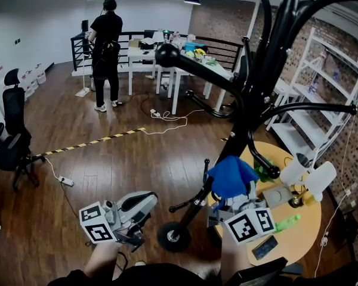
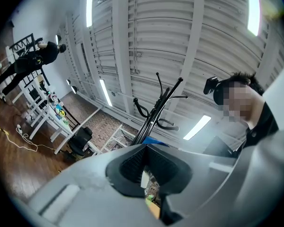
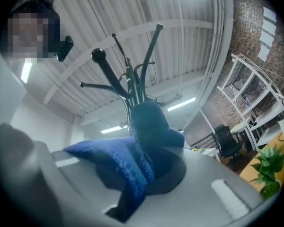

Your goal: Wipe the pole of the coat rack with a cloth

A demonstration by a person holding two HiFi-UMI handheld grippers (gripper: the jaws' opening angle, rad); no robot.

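Note:
The black coat rack leans across the head view, its pole [image 1: 249,121] rising from a round base [image 1: 174,236] to hooked arms at the upper right. My right gripper [image 1: 234,193] is shut on a blue cloth [image 1: 231,176], which lies against the lower pole and hides it there. In the right gripper view the cloth [image 3: 132,160] bulges out of the right gripper [image 3: 144,176], and the pole [image 3: 132,96] rises behind it. My left gripper [image 1: 144,202] hangs shut and holding nothing, left of the base. From the left gripper [image 2: 144,174] the pole [image 2: 149,122] shows farther off.
A round wooden table [image 1: 298,234] with a white lamp, a plant and a phone stands close on the right. White shelving [image 1: 322,88] lines the brick wall. A person in black [image 1: 105,46] stands at far tables. An office chair [image 1: 12,139] and floor cables are on the left.

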